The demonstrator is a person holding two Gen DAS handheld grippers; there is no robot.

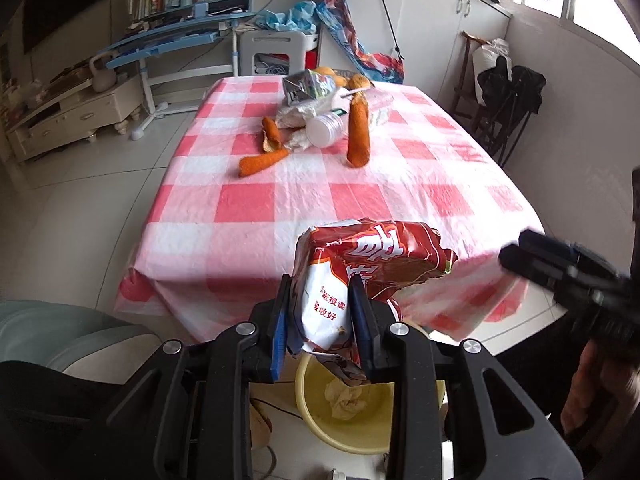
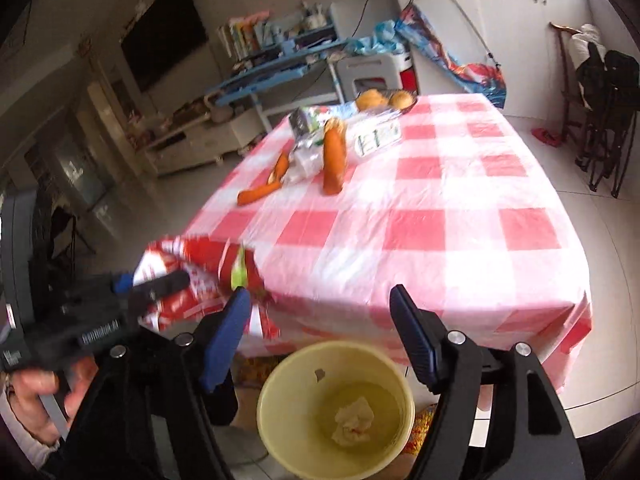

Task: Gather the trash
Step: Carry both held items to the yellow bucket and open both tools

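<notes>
Tilting downward, left hand-held gripper (image 1: 322, 312) clamps red wrapper (image 1: 360, 272) above bucket (image 1: 320, 424).

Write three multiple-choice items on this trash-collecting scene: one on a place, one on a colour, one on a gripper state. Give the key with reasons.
1. Where is the yellow bucket?
A. On the table
B. On the floor at the table's near edge
C. On the blue desk

2. What colour is the tablecloth?
A. Red-and-white checks
B. Plain green
C. Blue stripes

3. What is the left gripper doing?
A. Standing open, holding nothing
B. Clamping an orange peel
C. Clamping the red-and-white wrapper

Key: 1 B, it sits low by the cloth's overhang; 2 A, checks cover the table; 3 C, both pads press the wrapper.
</notes>
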